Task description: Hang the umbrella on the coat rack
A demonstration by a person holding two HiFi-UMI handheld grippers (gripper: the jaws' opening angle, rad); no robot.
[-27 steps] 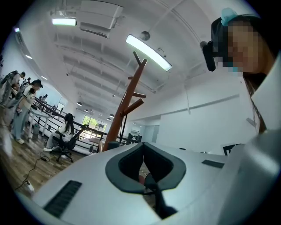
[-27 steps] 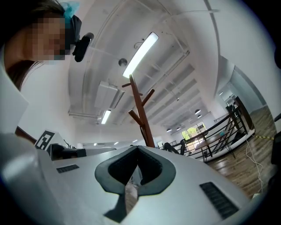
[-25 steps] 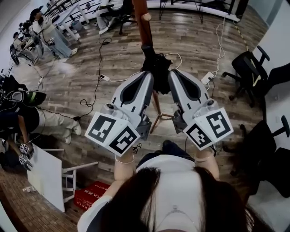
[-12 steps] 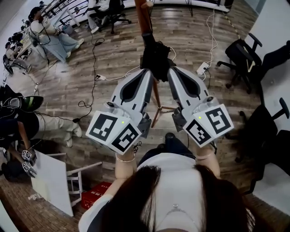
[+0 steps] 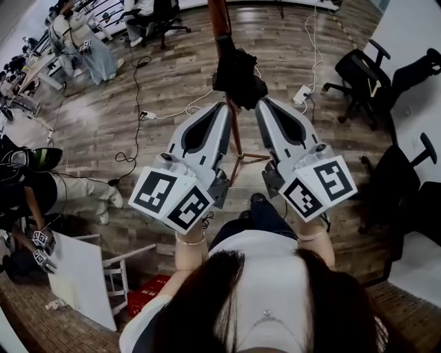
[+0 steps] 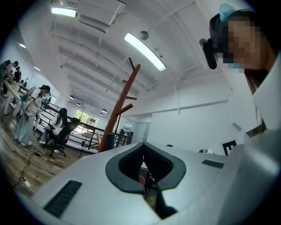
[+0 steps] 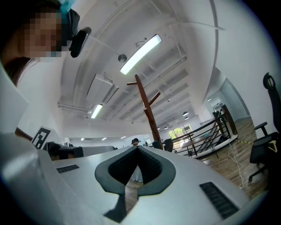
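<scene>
On the floor [image 5: 138,83], a red box [image 5: 148,293], lettering too small to read, black umbrella [image 5: 238,72] bunched at the brown coat rack [image 5: 219,21] — left claw [image 5: 227,105], right claw [image 5: 262,103] nearby, both closed, empty

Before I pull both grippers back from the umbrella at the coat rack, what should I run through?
1. Umbrella resting against the coat rack pole: ok.
2. Umbrella hooked over a peg: cannot tell; the head view hides the hook point.
3. Left gripper jaws together, nothing between them: ok.
4. Right gripper jaws together, nothing between them: ok.
5. Both gripper tips apart from the umbrella: cannot tell.
6. Coat rack standing on its legs: ok.
</scene>
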